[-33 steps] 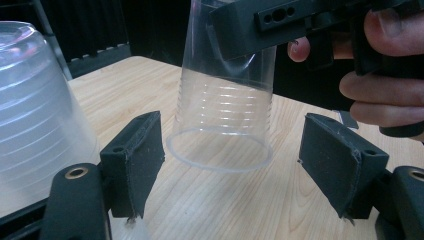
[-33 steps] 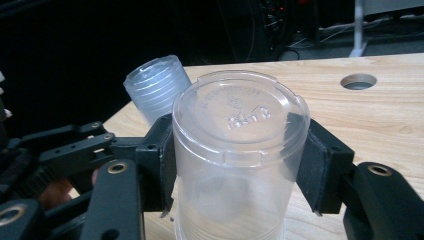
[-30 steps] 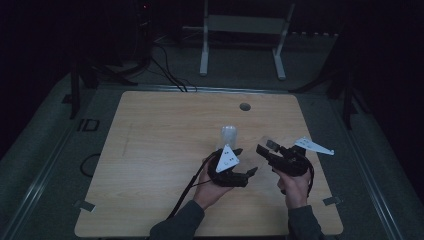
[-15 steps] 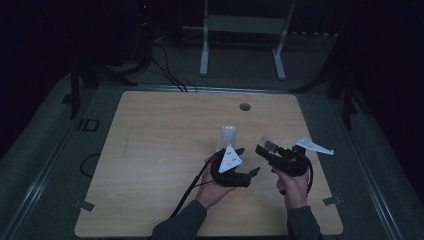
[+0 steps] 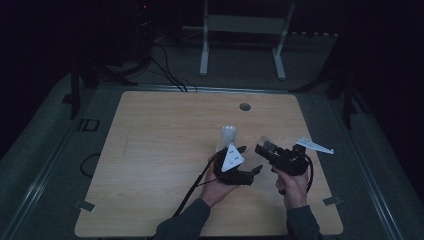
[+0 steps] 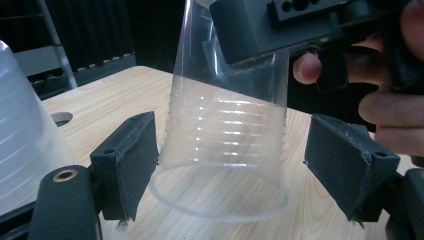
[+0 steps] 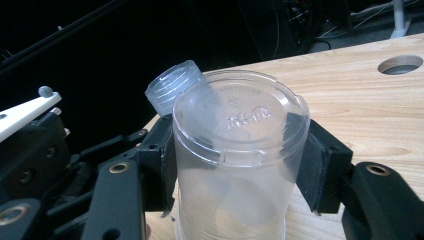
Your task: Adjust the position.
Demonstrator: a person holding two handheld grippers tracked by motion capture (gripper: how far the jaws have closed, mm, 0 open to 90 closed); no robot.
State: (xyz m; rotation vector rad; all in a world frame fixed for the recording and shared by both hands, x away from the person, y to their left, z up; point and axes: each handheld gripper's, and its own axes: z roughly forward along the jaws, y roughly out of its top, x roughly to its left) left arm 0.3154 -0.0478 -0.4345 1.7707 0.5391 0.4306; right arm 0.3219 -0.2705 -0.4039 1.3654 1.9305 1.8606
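Note:
A clear plastic cup [image 7: 235, 165] has my right gripper [image 7: 235, 165] shut on it, pads pressed on both its sides, its base toward the camera. In the left gripper view the same cup [image 6: 225, 150] hangs mouth-down just above the wood, with the right gripper above it. It sits between the jaws of my left gripper [image 6: 240, 170], which have just been opening and stand clear of its sides. In the high view the left gripper [image 5: 250, 159] and right gripper [image 5: 261, 148] meet at the held cup [image 5: 265, 141]. A second clear cup [image 5: 227, 136] stands upside down just beyond them.
The wooden table [image 5: 160, 150] has a round cable hole [image 5: 245, 106] near its far edge. The left gripper's cable [image 5: 192, 192] trails back to the near edge. A white metal stand [image 5: 242, 30] is on the floor beyond the table.
My left gripper has edged slightly toward the right gripper. The right hand and both cups stay where they were.

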